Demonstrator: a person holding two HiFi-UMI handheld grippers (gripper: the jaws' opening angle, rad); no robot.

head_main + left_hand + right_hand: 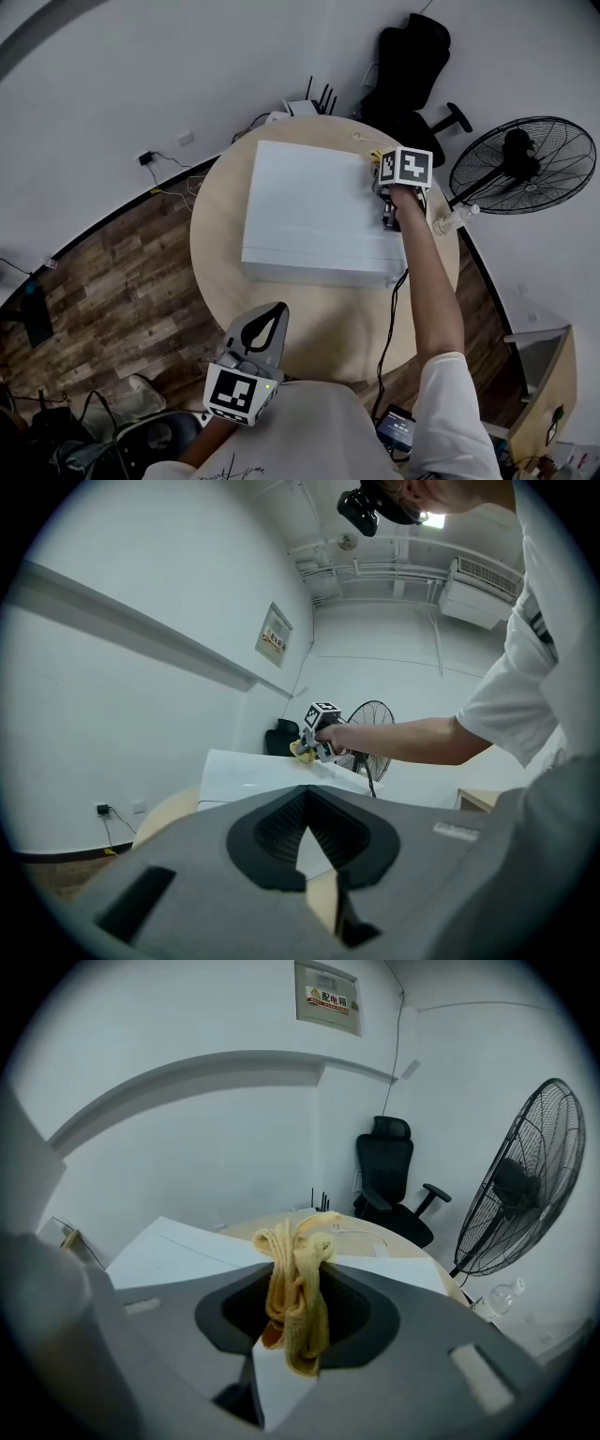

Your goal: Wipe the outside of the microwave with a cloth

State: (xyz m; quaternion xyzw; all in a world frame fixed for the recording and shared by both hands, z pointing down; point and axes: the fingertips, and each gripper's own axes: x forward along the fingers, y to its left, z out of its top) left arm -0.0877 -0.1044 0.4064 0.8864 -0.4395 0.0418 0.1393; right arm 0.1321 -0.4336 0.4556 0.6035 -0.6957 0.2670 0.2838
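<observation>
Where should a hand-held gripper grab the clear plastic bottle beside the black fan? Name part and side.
Grip the clear plastic bottle across its round body, from above: it seems to lie on the round wooden table's rim, cap pointing outward.

A round, pale wooden counter [217, 246] filled the middle of the frame, and a white microwave [314, 211] sat flat on it, taking up most of the top. A clear bottle [452, 220] rested at the counter's right edge. A white device with black antennas [302, 106] sat at its upper rim, and a black cable [391, 314] crossed the lower edge.
</observation>
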